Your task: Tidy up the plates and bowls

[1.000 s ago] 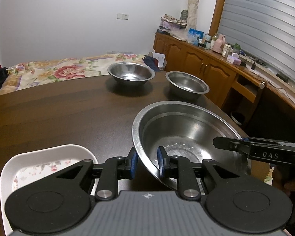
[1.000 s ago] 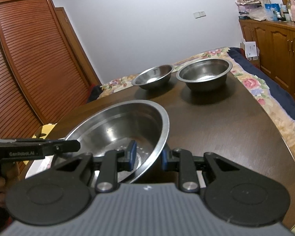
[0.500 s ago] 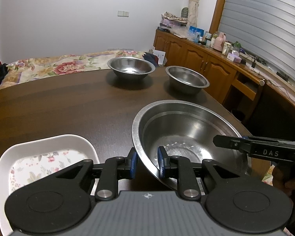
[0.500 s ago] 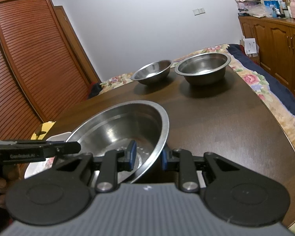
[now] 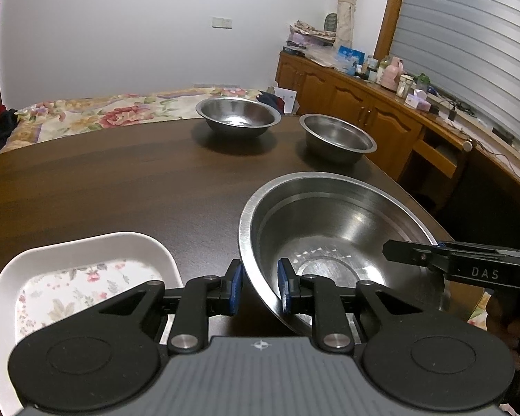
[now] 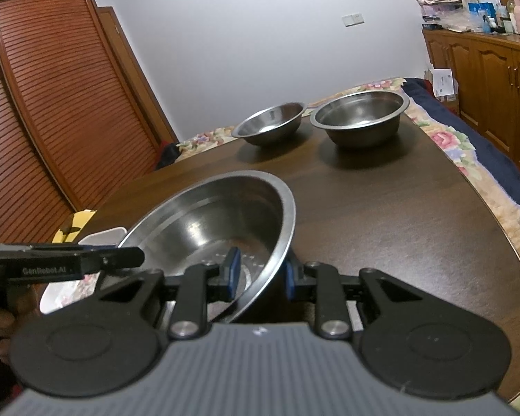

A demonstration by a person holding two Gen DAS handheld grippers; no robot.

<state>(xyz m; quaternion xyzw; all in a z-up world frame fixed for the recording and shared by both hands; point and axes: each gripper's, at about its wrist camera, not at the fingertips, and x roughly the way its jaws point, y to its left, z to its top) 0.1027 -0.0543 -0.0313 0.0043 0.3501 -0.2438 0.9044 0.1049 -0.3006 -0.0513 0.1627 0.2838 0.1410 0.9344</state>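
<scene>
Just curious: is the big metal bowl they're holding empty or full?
Empty. The big steel bowl shows only bare shiny metal inside, down to its dimpled bottom, in both wrist views.

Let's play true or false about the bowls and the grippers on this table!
1. Both grippers pinch the big bowl. True: the left gripper and right gripper each straddle its rim.
2. Three small bowls sit at the far side. False: two, the wide bowl and deep bowl.
3. A white dish with flowers lies beside the big bowl. True.
4. The small bowls are stacked. False: they stand apart on the table.
</scene>
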